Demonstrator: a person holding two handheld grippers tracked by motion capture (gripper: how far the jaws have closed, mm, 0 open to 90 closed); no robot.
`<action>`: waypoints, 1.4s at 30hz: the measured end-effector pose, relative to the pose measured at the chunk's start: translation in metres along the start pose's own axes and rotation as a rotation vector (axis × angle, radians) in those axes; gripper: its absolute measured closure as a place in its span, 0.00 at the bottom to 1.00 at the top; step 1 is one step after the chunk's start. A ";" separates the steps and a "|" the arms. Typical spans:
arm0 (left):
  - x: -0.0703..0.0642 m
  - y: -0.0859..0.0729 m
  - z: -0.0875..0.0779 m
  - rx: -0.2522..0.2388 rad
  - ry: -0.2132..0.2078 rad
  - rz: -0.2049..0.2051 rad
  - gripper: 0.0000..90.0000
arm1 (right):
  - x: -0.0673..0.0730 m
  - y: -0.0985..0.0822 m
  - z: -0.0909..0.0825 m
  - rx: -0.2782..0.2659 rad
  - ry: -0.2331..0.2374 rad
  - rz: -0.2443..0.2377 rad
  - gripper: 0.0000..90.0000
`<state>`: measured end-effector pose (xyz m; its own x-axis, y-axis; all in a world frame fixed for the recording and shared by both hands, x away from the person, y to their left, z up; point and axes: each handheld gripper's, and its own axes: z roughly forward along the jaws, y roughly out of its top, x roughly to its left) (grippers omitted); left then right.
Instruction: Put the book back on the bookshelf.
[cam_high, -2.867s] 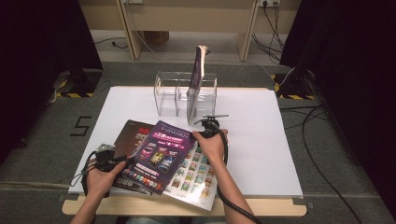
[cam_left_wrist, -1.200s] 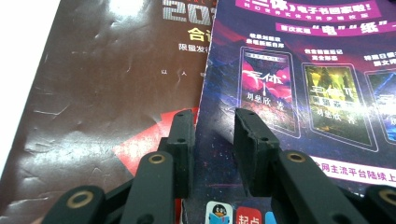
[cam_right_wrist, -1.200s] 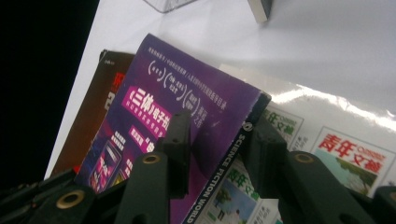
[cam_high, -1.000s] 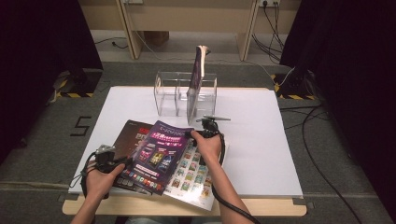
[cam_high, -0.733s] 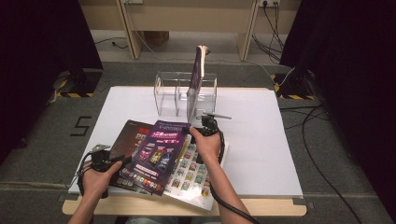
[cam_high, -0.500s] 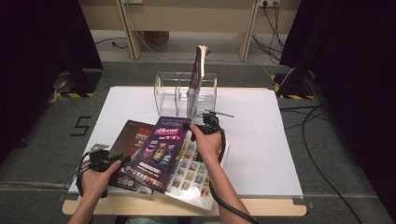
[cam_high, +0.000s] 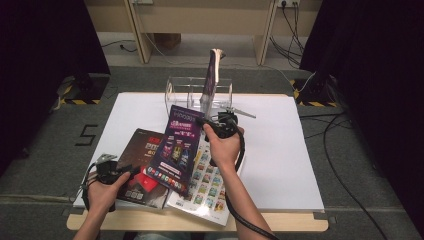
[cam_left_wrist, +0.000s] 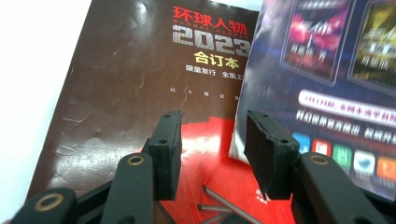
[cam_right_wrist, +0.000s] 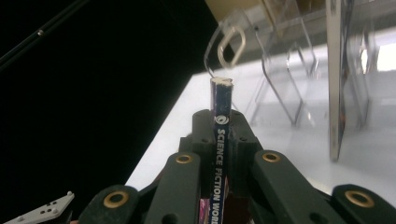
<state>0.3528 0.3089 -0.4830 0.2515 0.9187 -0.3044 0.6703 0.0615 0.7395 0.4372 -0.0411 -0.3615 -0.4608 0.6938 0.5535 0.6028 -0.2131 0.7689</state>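
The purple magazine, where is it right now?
In the high view the purple magazine tilts up mid-table, its spine clamped in the right gripper, just before the clear rack.

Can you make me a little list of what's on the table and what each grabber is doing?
table: white table
clear rack: clear rack at the far edge, one magazine standing upright in it
right gripper: right gripper clamped on the spine of the purple magazine, its top end lifted off the pile; jaws have just been closing on it
left gripper: left gripper jaws apart, nothing between them, over the dark brown magazine
bottom of pile: colourful sheet of small pictures, lying flat
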 end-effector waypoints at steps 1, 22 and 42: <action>0.000 0.000 0.000 0.000 0.000 0.000 0.62 | 0.000 0.000 0.000 0.000 0.000 0.000 0.94; 0.000 0.000 0.001 0.000 -0.002 -0.001 0.62 | 0.037 0.039 -0.031 -0.211 -0.110 -0.220 0.94; 0.000 -0.001 0.002 0.002 -0.003 -0.002 0.62 | 0.041 0.082 -0.014 -0.331 -0.216 -0.256 0.94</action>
<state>0.3534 0.3082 -0.4847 0.2526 0.9175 -0.3073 0.6719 0.0622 0.7380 0.4586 -0.0398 -0.2718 -0.4003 0.8724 0.2806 0.2316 -0.1999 0.9520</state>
